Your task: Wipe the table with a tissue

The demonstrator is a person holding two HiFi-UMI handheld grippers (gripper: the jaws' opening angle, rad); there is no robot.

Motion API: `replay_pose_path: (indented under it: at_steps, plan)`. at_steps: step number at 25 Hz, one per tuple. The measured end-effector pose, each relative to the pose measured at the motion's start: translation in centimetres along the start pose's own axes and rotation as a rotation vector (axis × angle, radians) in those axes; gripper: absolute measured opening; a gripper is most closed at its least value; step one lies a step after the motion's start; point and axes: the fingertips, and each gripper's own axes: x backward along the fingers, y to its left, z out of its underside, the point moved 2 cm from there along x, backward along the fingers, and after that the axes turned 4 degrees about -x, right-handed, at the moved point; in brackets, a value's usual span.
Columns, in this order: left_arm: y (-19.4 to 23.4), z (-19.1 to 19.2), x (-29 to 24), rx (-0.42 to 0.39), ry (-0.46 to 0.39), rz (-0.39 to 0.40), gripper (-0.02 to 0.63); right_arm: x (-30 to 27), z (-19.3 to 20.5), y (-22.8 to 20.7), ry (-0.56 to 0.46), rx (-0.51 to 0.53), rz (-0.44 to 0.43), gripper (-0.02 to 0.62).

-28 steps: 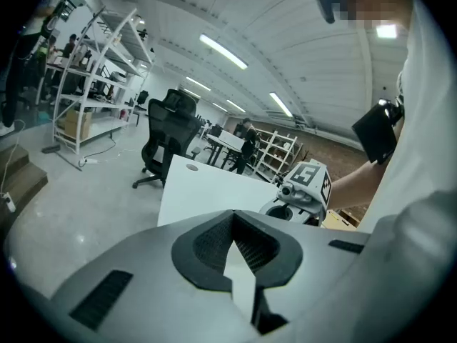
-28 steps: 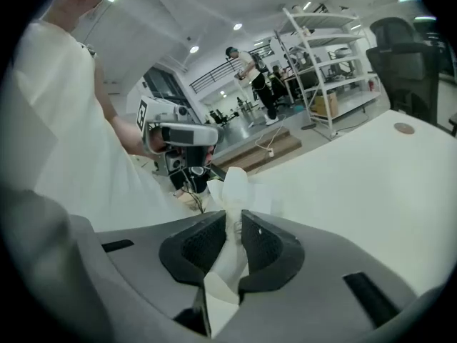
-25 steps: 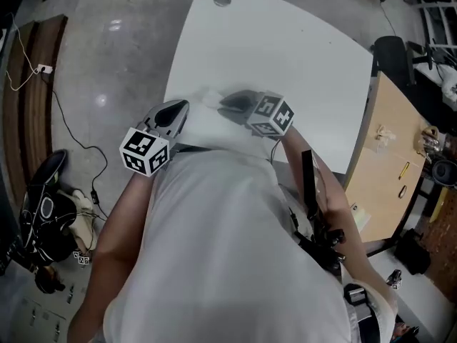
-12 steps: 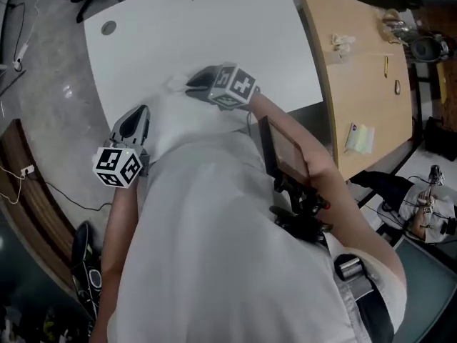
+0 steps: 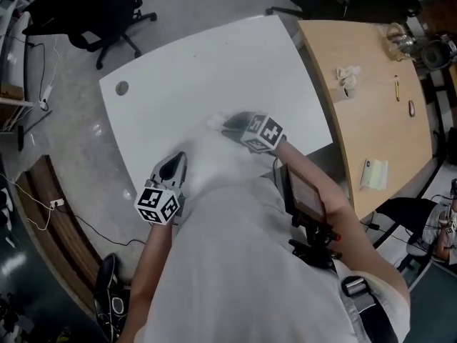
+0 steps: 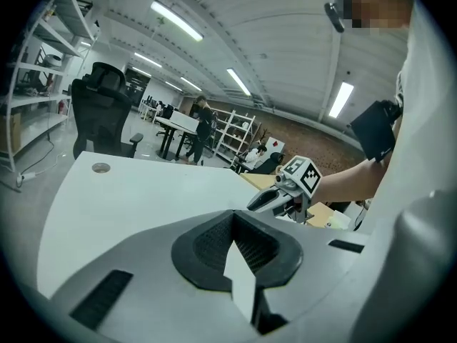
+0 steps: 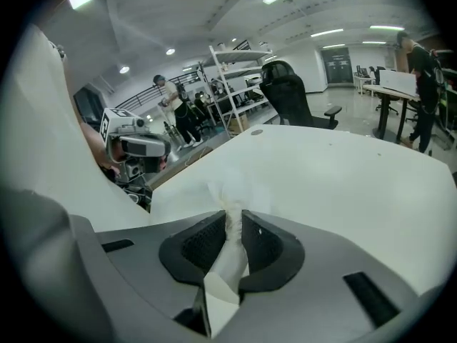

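A crumpled white tissue [image 5: 216, 122] [image 7: 232, 191] lies against the white table [image 5: 214, 70] close to the person's side. My right gripper [image 5: 239, 126] [image 7: 234, 216] is shut on it, and the tissue bunches out past the jaw tips onto the tabletop [image 7: 343, 170]. My left gripper [image 5: 171, 170] [image 6: 234, 224] hovers at the table's near left edge with its jaws shut and nothing held. From the left gripper view the right gripper [image 6: 275, 199] shows low over the table [image 6: 128, 199]. The left gripper [image 7: 136, 147] shows at the left of the right gripper view.
A round cable hole [image 5: 122, 88] sits in the table's far left corner. A wooden desk [image 5: 364, 84] with small items adjoins on the right. A black office chair [image 5: 93, 9] stands beyond the table. Cables lie on the floor at the left.
The head camera has swung, so the table sits differently in view. The right gripper keeps the tissue on the table near the person; the left stays by the edge.
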Motion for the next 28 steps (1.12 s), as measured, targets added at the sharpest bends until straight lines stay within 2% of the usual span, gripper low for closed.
replay_pose_path:
  at_steps: [6,16,22,28]
  plan:
    - [-2.0,-1.3,-3.1,-0.021,0.015,-0.01,0.005,2.0,-0.1,-5.4,-0.052,-0.035,0.037,0.071]
    - [-6.3,-1.8,-8.0,-0.077,0.095,0.0,0.005,5.3,0.3,-12.9,-0.106,-0.074,0.083,0.071]
    - [-8.7,-3.4,-11.0,-0.096,0.078,0.004,0.006,7.5,-0.4,-18.3,-0.101,-0.05,0.119,0.071]
    - [-9.1,-4.9,-12.8,-0.094,0.06,-0.028,0.005,8.0,-2.3,-22.5,-0.098,-0.037,0.131,0.071]
